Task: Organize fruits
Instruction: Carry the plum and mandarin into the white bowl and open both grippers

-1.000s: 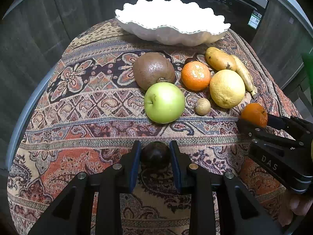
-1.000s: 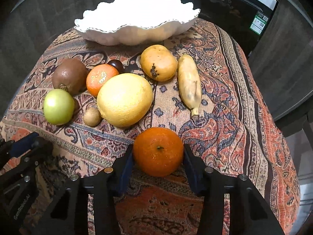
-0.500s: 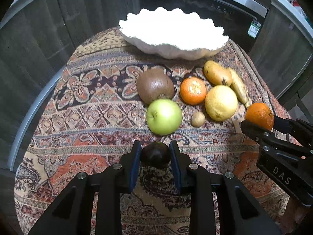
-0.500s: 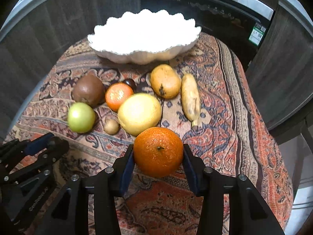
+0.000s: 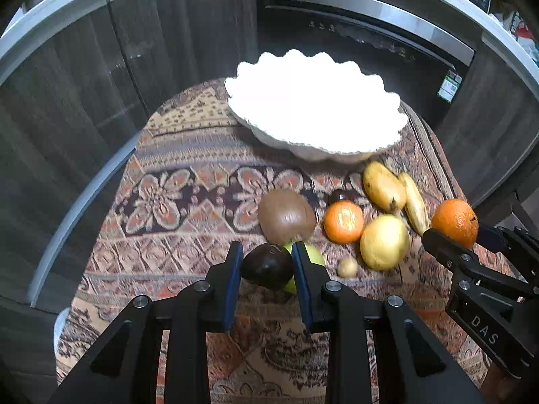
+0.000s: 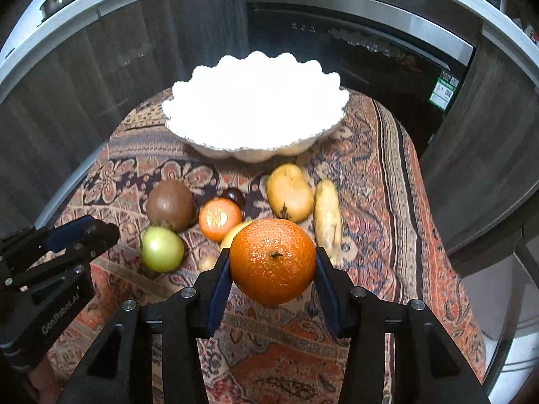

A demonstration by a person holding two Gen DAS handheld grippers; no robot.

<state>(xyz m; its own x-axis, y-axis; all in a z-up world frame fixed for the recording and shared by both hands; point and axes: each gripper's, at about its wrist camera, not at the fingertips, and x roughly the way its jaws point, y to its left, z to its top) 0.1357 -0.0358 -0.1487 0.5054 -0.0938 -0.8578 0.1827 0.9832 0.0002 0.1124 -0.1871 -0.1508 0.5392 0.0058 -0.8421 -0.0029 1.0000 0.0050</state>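
Green apple (image 5: 311, 256) mostly hidden behind left gripper (image 5: 267, 264), which clamps a dark round fruit (image 5: 267, 266) above the cloth; right gripper (image 6: 273, 262) grips an orange (image 6: 273, 261), stem facing camera; white bowl (image 6: 235, 151) overexposed, interior unreadable

Each camera sits behind its own gripper, looking steeply down along the fingers. Ahead of both lie the white bowl (image 5: 316, 114) and loose fruit on the patterned cloth (image 6: 380, 181). The left view catches the right gripper (image 5: 458, 235) at its right edge; the right view catches the left gripper (image 6: 81, 235) at its left.
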